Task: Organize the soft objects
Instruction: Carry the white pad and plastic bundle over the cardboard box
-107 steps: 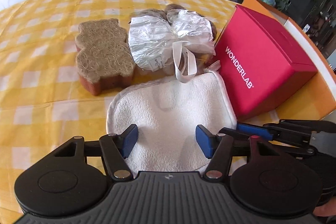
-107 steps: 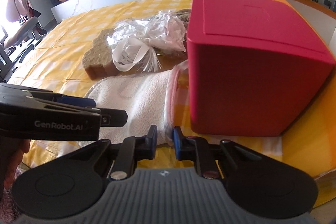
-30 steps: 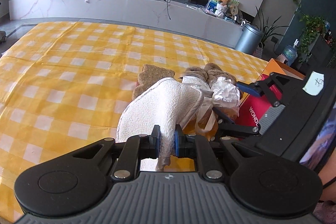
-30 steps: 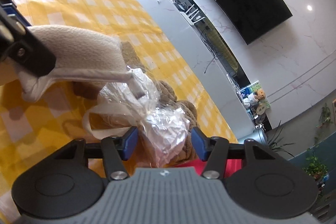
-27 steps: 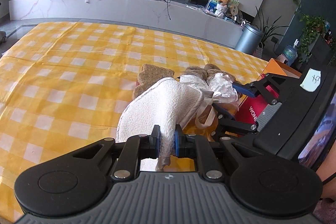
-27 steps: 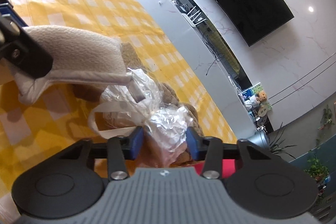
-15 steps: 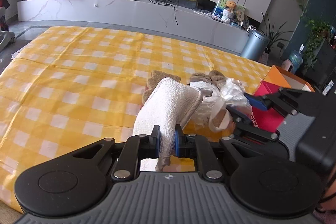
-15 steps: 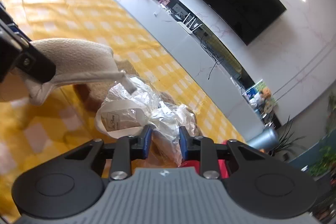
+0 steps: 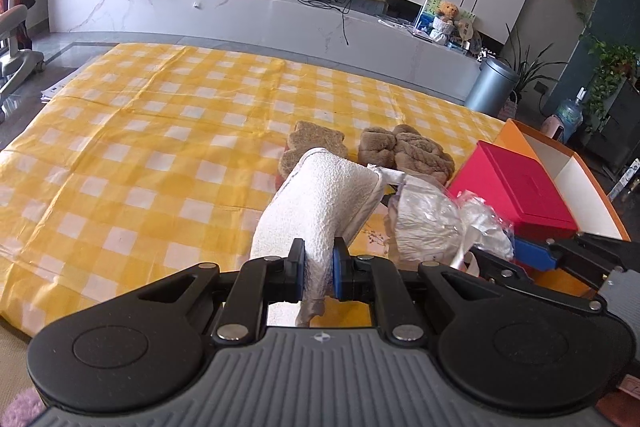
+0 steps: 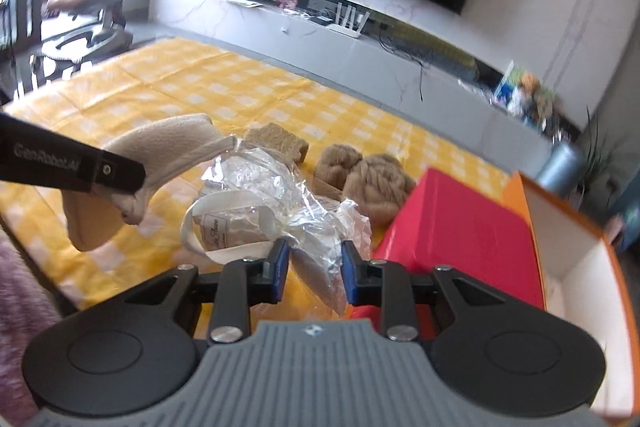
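Observation:
My left gripper [image 9: 317, 269] is shut on a white terry cloth [image 9: 324, 203] and holds it above the yellow checked table [image 9: 160, 155]; the cloth also shows in the right wrist view [image 10: 160, 143]. My right gripper [image 10: 313, 267] grips a crinkled clear plastic packet [image 10: 280, 203] with a white ribbon loop, lifted off the table; it shows in the left wrist view [image 9: 436, 223]. A brown loofah sponge [image 9: 312, 143] and brown fluffy items [image 9: 404, 151] lie on the table beyond.
A red box [image 9: 520, 187] stands to the right, next to an open orange box [image 9: 576, 183] with a white inside. A marble TV bench [image 9: 240, 15] and a grey bin [image 9: 494, 87] stand past the table's far edge.
Both grippers have risen and pulled back. The right gripper closed on the plastic packet and lifted it off the brown fluffy items, which now lie uncovered.

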The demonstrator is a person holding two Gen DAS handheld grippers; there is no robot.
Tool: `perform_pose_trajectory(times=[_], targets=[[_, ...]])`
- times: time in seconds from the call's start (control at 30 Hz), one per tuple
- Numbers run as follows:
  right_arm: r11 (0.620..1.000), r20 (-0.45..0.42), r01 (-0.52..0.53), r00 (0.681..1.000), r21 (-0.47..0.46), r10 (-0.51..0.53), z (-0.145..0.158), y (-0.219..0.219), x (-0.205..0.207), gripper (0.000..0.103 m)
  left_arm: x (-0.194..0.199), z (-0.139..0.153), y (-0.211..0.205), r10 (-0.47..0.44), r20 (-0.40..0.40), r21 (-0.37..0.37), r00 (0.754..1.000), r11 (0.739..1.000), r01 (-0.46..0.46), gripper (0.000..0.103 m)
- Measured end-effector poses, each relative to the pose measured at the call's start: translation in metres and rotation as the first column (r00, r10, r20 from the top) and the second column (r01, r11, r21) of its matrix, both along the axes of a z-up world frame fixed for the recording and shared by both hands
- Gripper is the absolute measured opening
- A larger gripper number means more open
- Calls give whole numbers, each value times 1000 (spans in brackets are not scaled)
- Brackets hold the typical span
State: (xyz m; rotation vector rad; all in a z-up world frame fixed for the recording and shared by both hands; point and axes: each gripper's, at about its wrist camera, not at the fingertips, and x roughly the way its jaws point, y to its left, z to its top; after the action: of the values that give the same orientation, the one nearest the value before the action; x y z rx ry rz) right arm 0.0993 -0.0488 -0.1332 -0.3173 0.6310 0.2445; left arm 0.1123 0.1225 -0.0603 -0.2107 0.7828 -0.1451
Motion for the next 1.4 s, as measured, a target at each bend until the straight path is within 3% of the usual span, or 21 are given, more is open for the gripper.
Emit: perform_pose_trajectory(times=[0.17, 0.53, 0.8, 1.17, 1.3, 1.4], targets=[[991, -26, 67, 998, 112, -64, 12, -29, -27, 27, -17, 14, -14, -25, 26, 14, 999, 1000, 25, 15], [948, -3, 173, 984, 267, -179, 38, -93, -78, 27, -48, 48, -62, -116, 100, 39, 988, 993, 113, 15], [875, 3, 286, 950, 391, -312, 53, -157, -109, 27, -53, 65, -114, -215, 139, 70, 967, 976, 207, 15], [774, 3, 410, 883, 483, -469, 72, -253, -106, 27, -19, 92, -207, -397, 196, 148, 897, 916, 373, 15], [767, 17, 430, 868, 477, -497, 78, -278, -90, 27, -1, 99, -248, -476, 204, 187, 855, 877, 444, 15], [788, 28, 437, 868, 433, -496, 76, -287, -73, 27, 16, 94, -276, -519, 177, 201, 836, 851, 486, 15]])
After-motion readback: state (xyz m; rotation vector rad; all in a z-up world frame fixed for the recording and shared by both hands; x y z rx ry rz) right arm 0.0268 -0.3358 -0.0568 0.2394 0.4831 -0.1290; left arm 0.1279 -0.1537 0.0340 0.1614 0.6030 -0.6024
